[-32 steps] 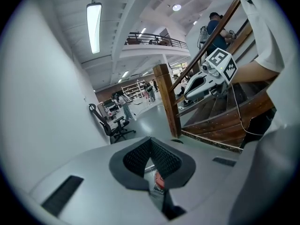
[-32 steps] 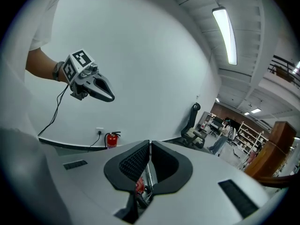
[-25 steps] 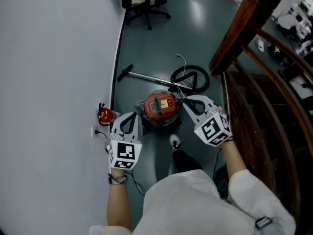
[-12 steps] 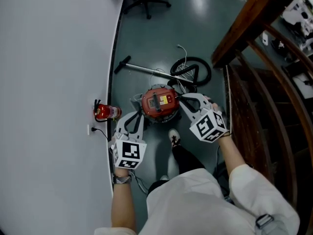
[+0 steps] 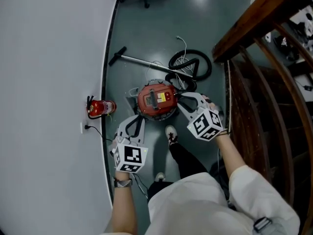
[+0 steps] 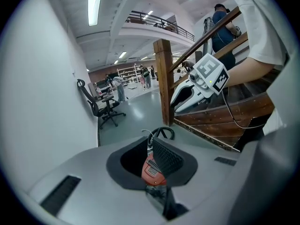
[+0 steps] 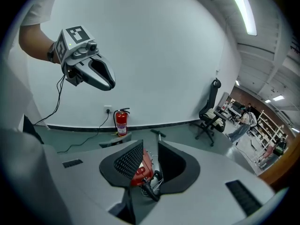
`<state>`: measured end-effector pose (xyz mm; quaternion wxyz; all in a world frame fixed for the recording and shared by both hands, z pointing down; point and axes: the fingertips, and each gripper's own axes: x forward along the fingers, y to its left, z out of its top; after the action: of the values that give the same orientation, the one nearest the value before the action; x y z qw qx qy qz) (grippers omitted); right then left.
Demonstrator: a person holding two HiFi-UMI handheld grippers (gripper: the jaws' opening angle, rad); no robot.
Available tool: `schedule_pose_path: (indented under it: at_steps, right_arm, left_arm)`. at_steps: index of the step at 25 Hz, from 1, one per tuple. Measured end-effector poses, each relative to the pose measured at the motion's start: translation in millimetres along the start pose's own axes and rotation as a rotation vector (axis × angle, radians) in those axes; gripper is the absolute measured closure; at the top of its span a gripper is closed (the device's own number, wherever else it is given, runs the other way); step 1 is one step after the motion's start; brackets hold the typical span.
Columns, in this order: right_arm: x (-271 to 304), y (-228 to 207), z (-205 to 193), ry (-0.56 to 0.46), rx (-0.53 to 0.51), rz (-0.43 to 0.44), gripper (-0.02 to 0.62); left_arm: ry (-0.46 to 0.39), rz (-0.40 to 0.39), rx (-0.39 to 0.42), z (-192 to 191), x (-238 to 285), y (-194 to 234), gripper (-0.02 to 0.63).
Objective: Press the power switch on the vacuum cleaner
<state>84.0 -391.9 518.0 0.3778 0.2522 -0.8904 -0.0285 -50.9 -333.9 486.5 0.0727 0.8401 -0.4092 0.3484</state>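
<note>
The red round vacuum cleaner stands on the grey floor, with a yellow label and a dark panel on top. My left gripper hovers at its lower left, apart from it; the jaws stand a narrow gap apart with nothing between them. My right gripper hangs close over the vacuum's right edge. Its jaws have just been opening and nothing is between them. In the left gripper view the vacuum shows beyond the left gripper. The right gripper view shows the vacuum past the right gripper.
A red fire extinguisher stands by the white wall, near a socket with a cable. The vacuum's wand and coiled black hose lie behind it. A wooden stair railing runs along the right. My shoe is beside the vacuum.
Both grippers have come down toward the vacuum. The right gripper now sits closer over its right edge, and the left one is lower in the picture.
</note>
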Motion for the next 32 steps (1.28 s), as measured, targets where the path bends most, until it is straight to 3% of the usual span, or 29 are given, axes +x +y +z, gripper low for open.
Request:
schedule_pose_path:
  at_steps: [9,18,32]
  right_arm:
    - [60.6,3.3,-47.2,0.058,0.075,0.050,0.476]
    - [114.5,10.0,-87.2,0.123,0.088,0.116,0.475]
    - [171.7,25.5,-141.7,0.196,0.130,0.165,0.474]
  left_arm:
    - [0.069,-0.037,-0.022,-31.8,45.1,-0.2,0.571]
    - [0.135,-0.070,-0.061,-67.3,86.1,0.2,0.571]
    - [0.160,-0.082,-0.177,-103.5,151.5,10.1,0.571]
